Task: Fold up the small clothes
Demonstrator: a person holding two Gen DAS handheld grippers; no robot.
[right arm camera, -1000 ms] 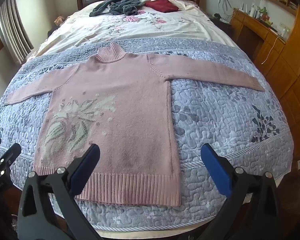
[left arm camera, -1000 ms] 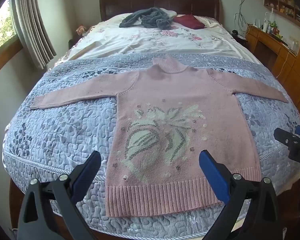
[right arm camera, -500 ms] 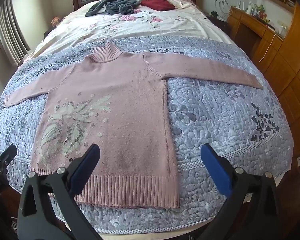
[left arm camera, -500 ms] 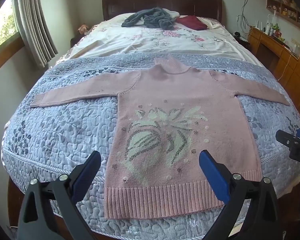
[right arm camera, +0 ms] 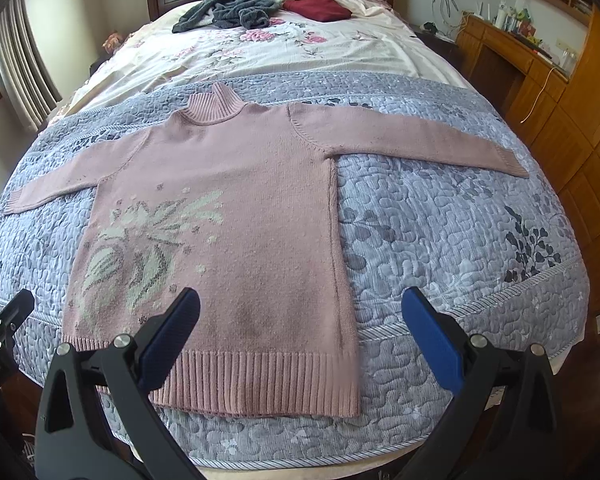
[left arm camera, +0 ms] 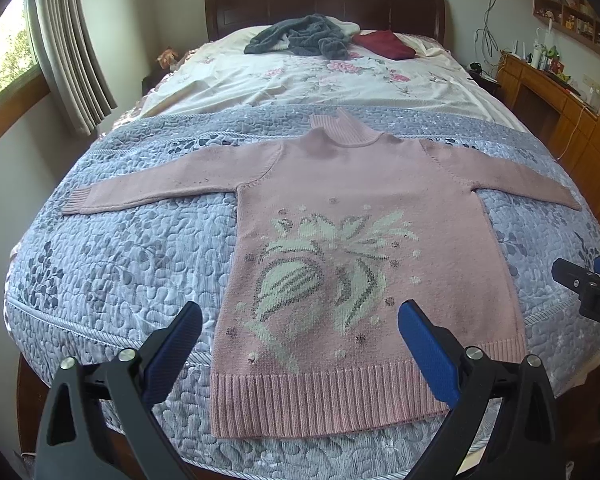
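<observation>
A pink knit sweater [left arm camera: 364,216] [right arm camera: 236,200] with a pale flower pattern lies flat and face up on the quilt, both sleeves spread out sideways, ribbed hem toward me. My left gripper [left arm camera: 300,332] hovers open above the hem's left half, nothing between its blue pads. My right gripper [right arm camera: 300,320] is open too, over the hem's right corner. The right gripper's tip [left arm camera: 588,284] shows at the right edge of the left wrist view, and the left gripper's tip [right arm camera: 0,320] shows at the left edge of the right wrist view.
The grey-blue quilt [left arm camera: 120,248] [right arm camera: 440,232] covers the near half of the bed, a floral sheet [left arm camera: 320,80] the far half. A grey garment [left arm camera: 300,36] and a dark red one [left arm camera: 384,44] lie near the headboard. Wooden cabinets [right arm camera: 548,92] stand right, curtains [left arm camera: 72,56] left.
Both grippers have edged forward and lower toward the sweater's hem, so the sweater looks larger. Nothing was gripped and the sweater has not moved.
</observation>
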